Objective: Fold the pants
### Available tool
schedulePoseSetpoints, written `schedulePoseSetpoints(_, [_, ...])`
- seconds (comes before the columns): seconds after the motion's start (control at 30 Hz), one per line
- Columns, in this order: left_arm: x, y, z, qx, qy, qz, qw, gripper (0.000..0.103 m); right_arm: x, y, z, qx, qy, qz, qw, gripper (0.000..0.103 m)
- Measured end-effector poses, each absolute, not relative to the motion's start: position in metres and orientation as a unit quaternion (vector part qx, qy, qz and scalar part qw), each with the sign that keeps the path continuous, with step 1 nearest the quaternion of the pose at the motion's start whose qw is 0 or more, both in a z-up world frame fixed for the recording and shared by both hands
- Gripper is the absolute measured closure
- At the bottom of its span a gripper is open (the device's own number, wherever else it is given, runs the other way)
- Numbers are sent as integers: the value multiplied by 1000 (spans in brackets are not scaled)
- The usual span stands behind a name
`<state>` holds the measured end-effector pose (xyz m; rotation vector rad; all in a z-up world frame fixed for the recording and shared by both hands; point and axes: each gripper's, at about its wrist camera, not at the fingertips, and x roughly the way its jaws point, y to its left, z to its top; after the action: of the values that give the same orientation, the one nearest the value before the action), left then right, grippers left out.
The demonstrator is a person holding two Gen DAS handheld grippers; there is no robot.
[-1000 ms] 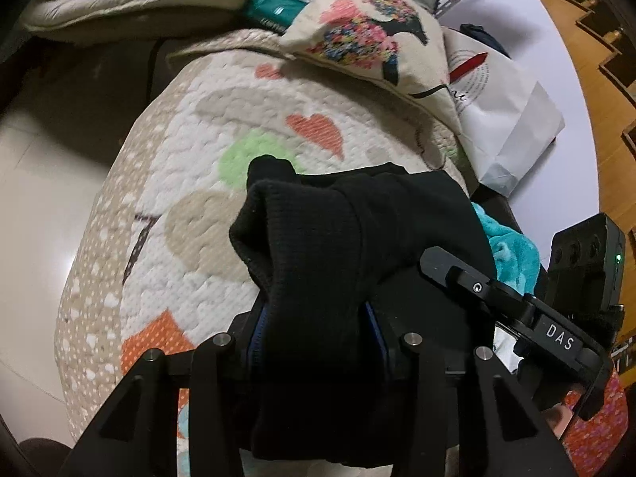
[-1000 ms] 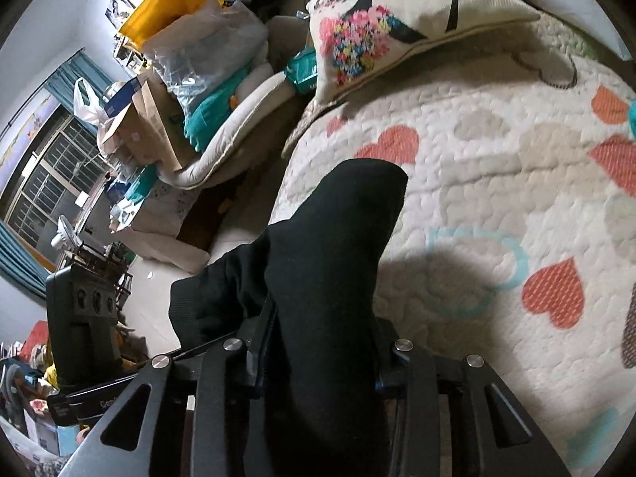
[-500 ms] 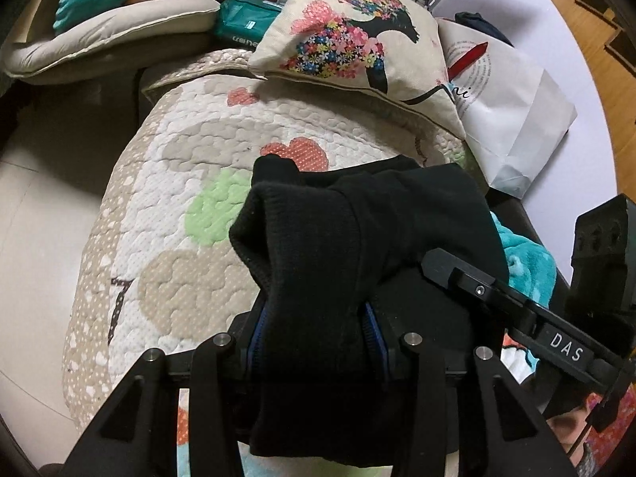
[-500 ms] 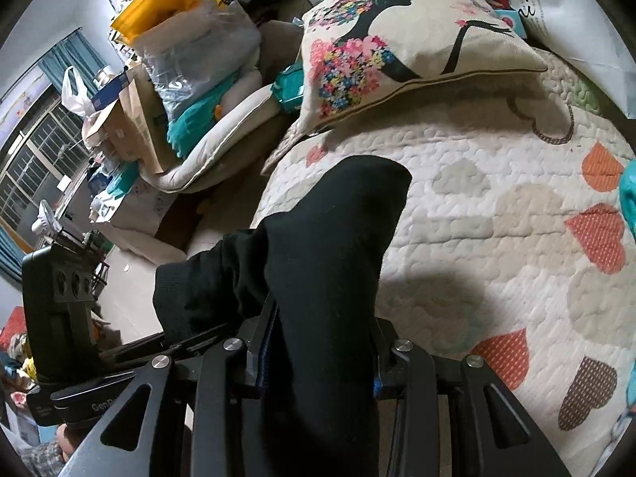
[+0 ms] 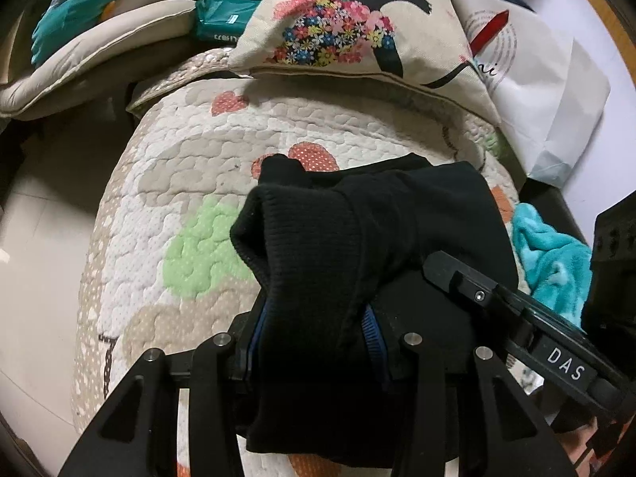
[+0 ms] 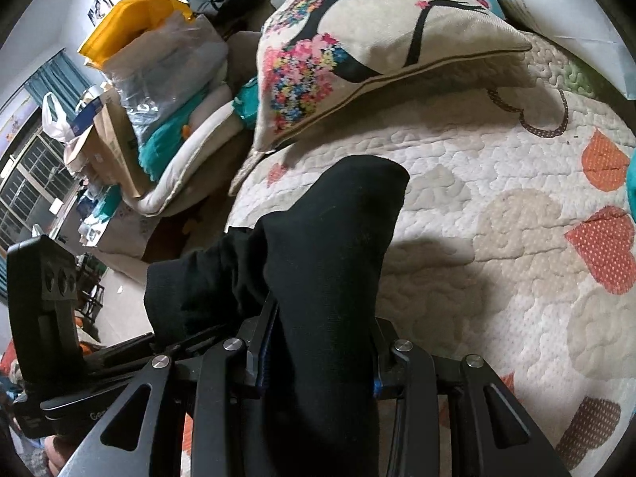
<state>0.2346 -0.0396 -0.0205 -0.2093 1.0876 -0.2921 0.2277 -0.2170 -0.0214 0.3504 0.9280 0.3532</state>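
Observation:
The black pants hang bunched between both grippers above a quilted heart-print cover. My left gripper is shut on a ribbed edge of the pants; the cloth drapes over and hides its fingertips. My right gripper is shut on another part of the pants, which stick up past the jaws. The right gripper's body shows at the right of the left wrist view; the left gripper's body shows at the left of the right wrist view.
A floral cushion lies at the far end of the cover, with a white paper bag to its right. A teal cloth lies at the right. Piled bedding and bags stand beyond the cover's left edge, above bare floor.
Both grippers, holding the pants, have moved forward over the cover toward the cushion, which looks nearer now. The grip on the pants has not changed.

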Motion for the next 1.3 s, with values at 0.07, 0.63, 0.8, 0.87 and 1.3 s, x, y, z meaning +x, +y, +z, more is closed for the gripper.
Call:
schedulePoseSetpoints(0.07, [240,-44,-23,-94,516,-135,841,61,233,-220,-25,171,444,165,864,64])
schedulePoseSetpoints(0.63, [260,-61,-48,-73,532,-118,835,61,247,-231,-53,173,462,147,857,64])
schedulePoseSetpoints(0.8, [267,-57,-56,-89,546,-107,826,49,247,-239,-62,188,470,127,853,55])
schedulePoseSetpoints(0.87, [272,-48,-61,-113,555,-101,818,47,242,-244,-64,192,471,107,854,46])
schedulePoseSetpoints(1.3, [283,8,-89,-289,574,-100,760,37,236,-261,-59,176,468,61,864,33])
